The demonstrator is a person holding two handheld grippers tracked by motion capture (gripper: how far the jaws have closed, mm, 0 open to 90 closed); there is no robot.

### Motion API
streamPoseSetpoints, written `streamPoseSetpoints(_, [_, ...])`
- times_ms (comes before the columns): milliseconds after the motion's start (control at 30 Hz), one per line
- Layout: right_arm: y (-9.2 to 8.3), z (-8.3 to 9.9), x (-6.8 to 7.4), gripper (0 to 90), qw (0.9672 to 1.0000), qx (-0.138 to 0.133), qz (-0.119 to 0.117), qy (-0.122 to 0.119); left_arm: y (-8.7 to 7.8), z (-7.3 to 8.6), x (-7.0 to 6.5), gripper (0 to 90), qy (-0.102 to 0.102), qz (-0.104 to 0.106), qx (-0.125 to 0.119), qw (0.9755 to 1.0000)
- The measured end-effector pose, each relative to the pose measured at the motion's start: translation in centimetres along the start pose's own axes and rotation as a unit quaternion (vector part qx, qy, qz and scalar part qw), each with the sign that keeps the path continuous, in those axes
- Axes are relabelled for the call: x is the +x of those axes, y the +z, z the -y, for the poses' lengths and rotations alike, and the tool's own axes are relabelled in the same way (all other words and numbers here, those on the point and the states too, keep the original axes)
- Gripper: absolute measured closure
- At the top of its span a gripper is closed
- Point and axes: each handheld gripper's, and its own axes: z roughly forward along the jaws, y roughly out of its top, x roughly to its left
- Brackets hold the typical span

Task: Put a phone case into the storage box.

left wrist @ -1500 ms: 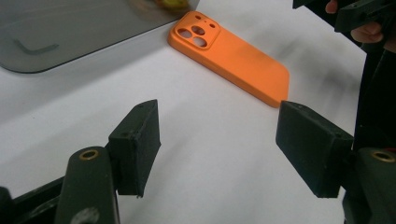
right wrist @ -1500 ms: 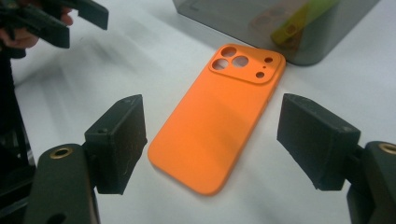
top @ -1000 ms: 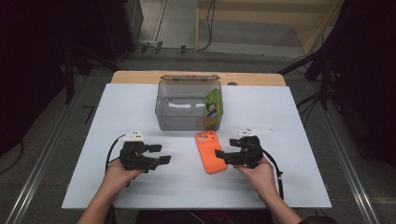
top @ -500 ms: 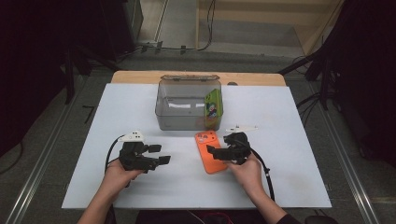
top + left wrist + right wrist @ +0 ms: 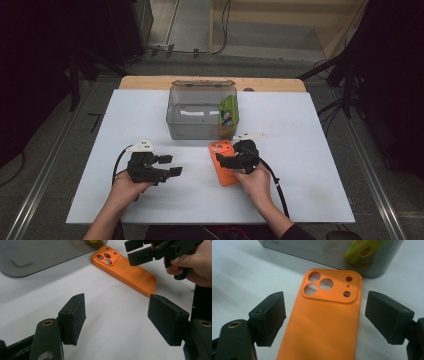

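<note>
Right claw (image 5: 324,322) shifted over orange case (image 5: 324,322), seemingly untouched

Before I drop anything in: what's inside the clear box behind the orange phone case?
Inside the clear box, a green-yellow item stands against its right wall, with something orange low beside it. The tinted walls blur both, so I cannot identify them. The rest looks empty.

On my white table (image 5: 310,150) I count one orange phone case (image 5: 324,322), one clear grey plastic box (image 5: 195,112) with one green item (image 5: 229,111) inside it, and my two grippers, left (image 5: 170,166) and right (image 5: 226,160).
</note>
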Motion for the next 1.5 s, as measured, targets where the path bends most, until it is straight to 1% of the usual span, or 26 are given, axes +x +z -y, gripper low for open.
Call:
streamPoseSetpoints(67, [0.3, 0.0, 0.1, 15.3, 1.0, 0.002, 0.005, 0.003, 0.0, 0.0, 0.0, 31.2, 0.0, 0.0, 0.0, 1.0])
streamPoseSetpoints(100, [0.4, 0.0, 0.2, 15.3, 1.0, 0.004, 0.004, 0.004, 0.0, 0.0, 0.0, 31.2, 0.0, 0.0, 0.0, 1.0])
streamPoseSetpoints(233, [0.8, 0.1, 0.4, 15.2, 0.9999, 0.009, 0.01, 0.003, 0.0, 0.0, 0.0, 31.1, -0.001, 0.001, 0.0, 1.0])
streamPoseSetpoints(267, [0.9, 0.2, 0.5, 14.1, 0.9999, 0.011, 0.011, 0.002, 0.0, 0.0, 0.0, 31.1, -0.002, 0.001, 0.0, 1.0])
streamPoseSetpoints(333, [1.0, 0.2, 0.6, 13.2, 0.9999, 0.015, 0.008, 0.001, 0.0, 0.0, 0.0, 31.2, -0.002, 0.0, 0.0, 1.0])
streamPoseSetpoints(433, [1.0, 0.2, 0.7, 13.0, 0.9998, 0.017, 0.009, -0.001, 0.0, 0.0, 0.0, 31.1, -0.003, 0.0, 0.0, 1.0])
streamPoseSetpoints(467, [1.0, 0.1, 0.7, 13.0, 0.9997, 0.019, 0.012, -0.003, 0.0, 0.0, 0.0, 31.2, -0.003, 0.0, 0.0, 1.0])
streamPoseSetpoints(567, [1.2, 0.1, 0.7, 12.6, 0.9989, 0.039, 0.024, -0.004, 0.0, 0.0, 0.0, 31.1, -0.004, 0.0, 0.0, 1.0])
streamPoseSetpoints(767, [1.7, 0.2, 1.0, 10.8, 0.9982, 0.052, 0.029, -0.003, -0.1, 0.0, 0.1, 31.1, -0.004, 0.0, 0.0, 1.0])
streamPoseSetpoints(833, [1.8, 0.2, 1.2, 10.3, 0.9975, 0.058, 0.039, -0.01, -0.1, 0.0, 0.1, 31.1, -0.005, 0.0, -0.001, 1.0])
streamPoseSetpoints(900, [2.0, 0.3, 1.4, 9.8, 0.997, 0.062, 0.045, -0.017, -0.1, 0.0, 0.1, 31.1, -0.005, -0.001, -0.001, 1.0])
streamPoseSetpoints(1000, [2.1, 0.3, 1.5, 9.6, 0.9965, 0.063, 0.049, -0.023, -0.1, 0.0, 0.1, 31.1, -0.006, -0.001, -0.001, 1.0])
streamPoseSetpoints(1233, [2.3, 0.3, 2.1, 8.8, 0.9943, 0.071, 0.071, -0.035, -0.1, -0.1, 0.1, 31.1, -0.006, -0.001, -0.001, 1.0])
streamPoseSetpoints(1267, [2.4, 0.3, 2.1, 8.8, 0.9942, 0.072, 0.072, -0.034, -0.1, -0.1, 0.1, 31.2, -0.007, 0.0, -0.001, 1.0])
streamPoseSetpoints(1333, [2.4, 0.3, 2.2, 8.8, 0.9938, 0.073, 0.074, -0.04, -0.1, -0.1, 0.1, 31.1, -0.007, -0.001, 0.0, 1.0])
streamPoseSetpoints(1500, [2.5, 0.4, 2.4, 9.0, 0.9932, 0.07, 0.081, -0.046, -0.1, -0.1, 0.1, 31.2, -0.009, -0.001, 0.0, 1.0])
